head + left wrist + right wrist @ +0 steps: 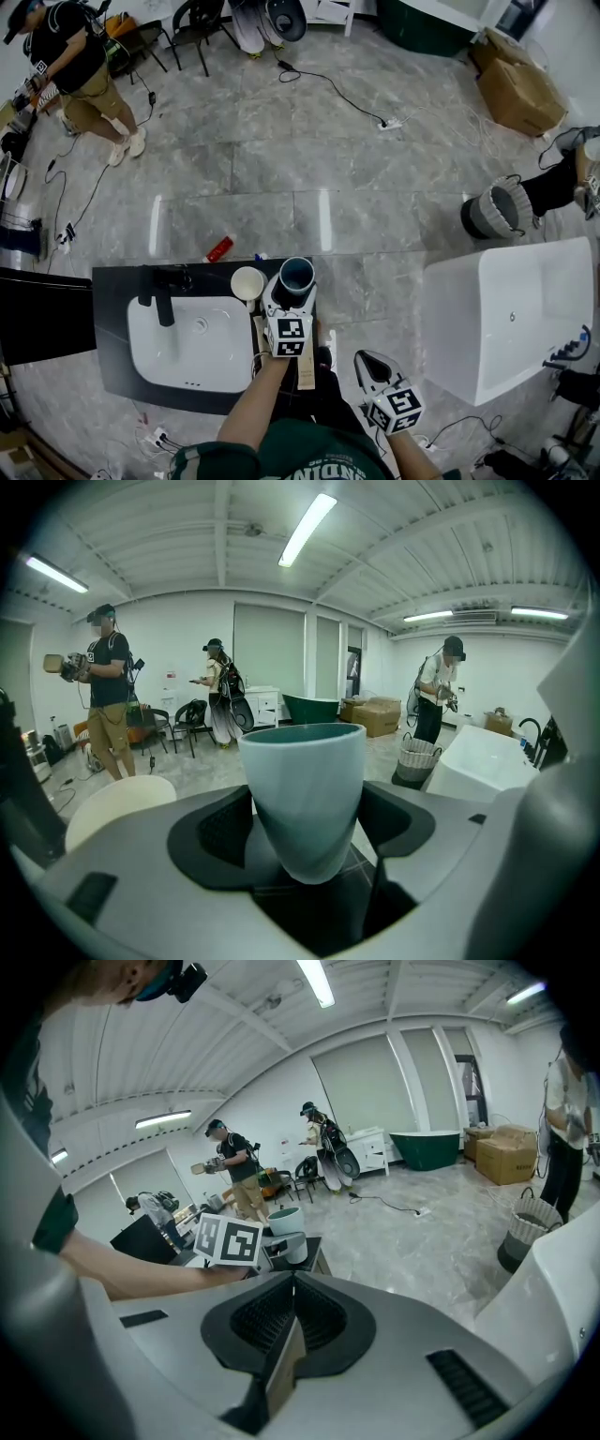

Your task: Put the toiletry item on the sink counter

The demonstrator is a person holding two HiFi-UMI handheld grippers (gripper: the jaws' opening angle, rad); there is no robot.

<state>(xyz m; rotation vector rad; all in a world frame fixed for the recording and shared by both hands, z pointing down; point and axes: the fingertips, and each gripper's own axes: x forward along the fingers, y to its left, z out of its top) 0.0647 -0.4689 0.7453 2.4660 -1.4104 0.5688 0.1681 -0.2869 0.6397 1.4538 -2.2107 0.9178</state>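
Right now the left gripper [289, 298] has its jaws closed round a blue-grey cup [305, 789], gripping it low on its sides and holding it upright at the far right corner of the dark bench [112, 361]; whether its base touches the bench cannot be told. A cream cup [247, 282] stands just beside it, between it and the black tap [161, 298] behind the white basin [178, 361]. The right gripper [369, 364], jaws pressed together on nothing, hangs off the bench's near right corner
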